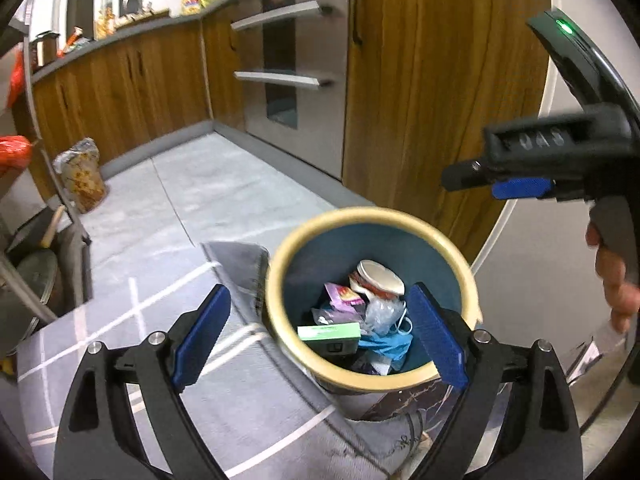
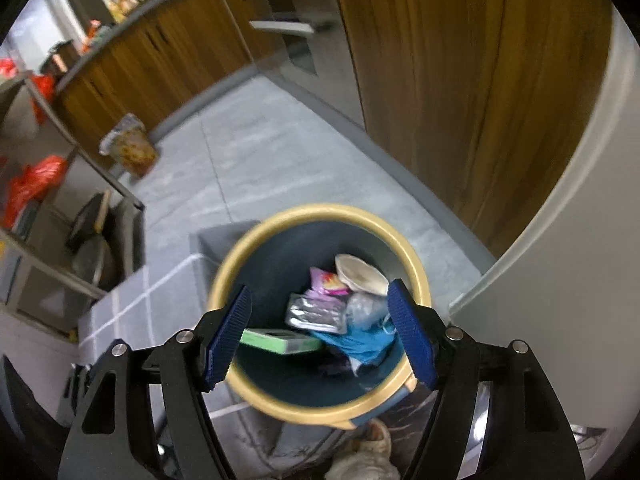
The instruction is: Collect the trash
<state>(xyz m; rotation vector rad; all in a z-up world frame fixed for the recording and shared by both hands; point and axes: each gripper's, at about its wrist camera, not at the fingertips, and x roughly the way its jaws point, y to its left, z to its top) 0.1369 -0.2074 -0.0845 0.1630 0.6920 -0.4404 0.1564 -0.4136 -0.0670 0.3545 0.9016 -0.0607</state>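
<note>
The trash bin [image 1: 374, 296], a round tub with a yellow rim and dark blue inside, stands on the grey floor just beside a wooden cabinet [image 1: 440, 80], and it already holds a fair load: a green box [image 1: 329, 332], a white lid or cup [image 1: 380, 278], a purple snack wrapper [image 1: 342, 298], a silver foil packet [image 2: 318, 314], clear crumpled plastic [image 1: 382, 314] and something blue and soft [image 1: 386, 344]. By that showing the collecting looks well advanced — perhaps near its end. A patterned bag [image 1: 82, 178] stands against the far cabinets (whether it counts as trash I cannot tell), and no loose litter shows on the visible floor.

Both of the 2 grippers hang over the bin, pointing down into it. The left gripper [image 1: 320, 340] has its blue pads spread wide, with nothing pinched between them; the bin's contents lie well below. The right gripper [image 2: 320, 338] is likewise parted and empty — its jaws frame the rim without touching it, as far as the blur allows. In the left view it shows from the side, with the person's hand [image 1: 614, 284] on its handle.
</note>
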